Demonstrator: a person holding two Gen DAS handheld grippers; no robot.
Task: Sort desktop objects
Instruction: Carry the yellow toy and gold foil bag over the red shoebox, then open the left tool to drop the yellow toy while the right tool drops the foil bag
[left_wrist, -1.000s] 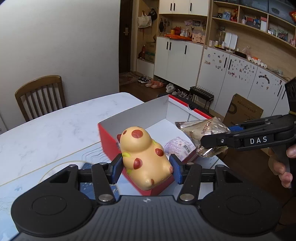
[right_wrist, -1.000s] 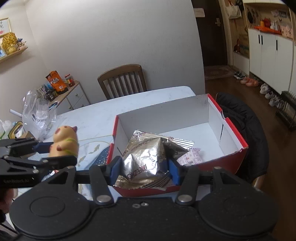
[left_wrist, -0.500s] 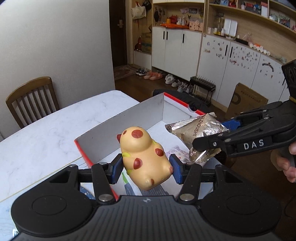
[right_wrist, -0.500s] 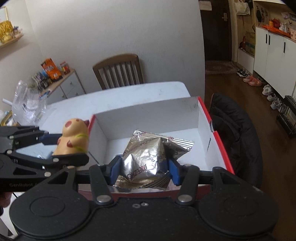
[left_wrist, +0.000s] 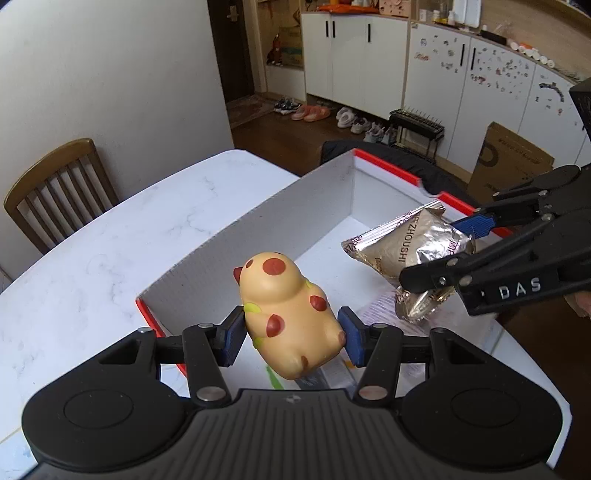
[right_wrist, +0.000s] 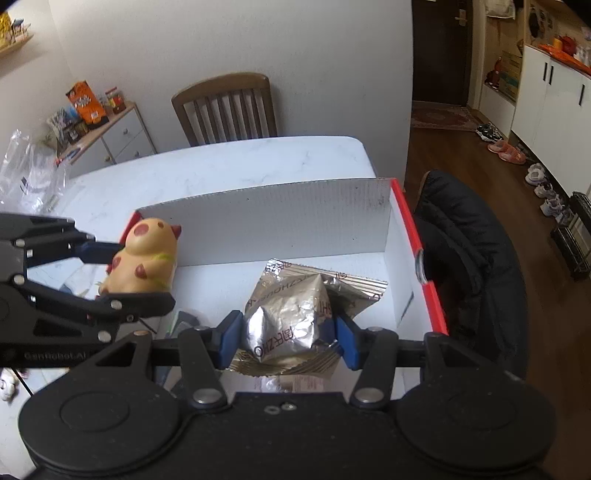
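Sorting looks nearly done for these two: both are held over the open red-rimmed box (right_wrist: 410, 229) on the desk (left_wrist: 110, 236), seemingly for dropping in. On the left, the left gripper (left_wrist: 291, 334) pinches the spotted yellow toy (left_wrist: 288, 310) by its sides above the box's near-left corner. To its right, the right gripper (right_wrist: 288, 341) clamps the crinkled foil snack packet (right_wrist: 295, 317) over the box floor.

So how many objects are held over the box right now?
2: the spotted toy in the left gripper, the foil snack packet in the right gripper. Items underneath may be hidden.
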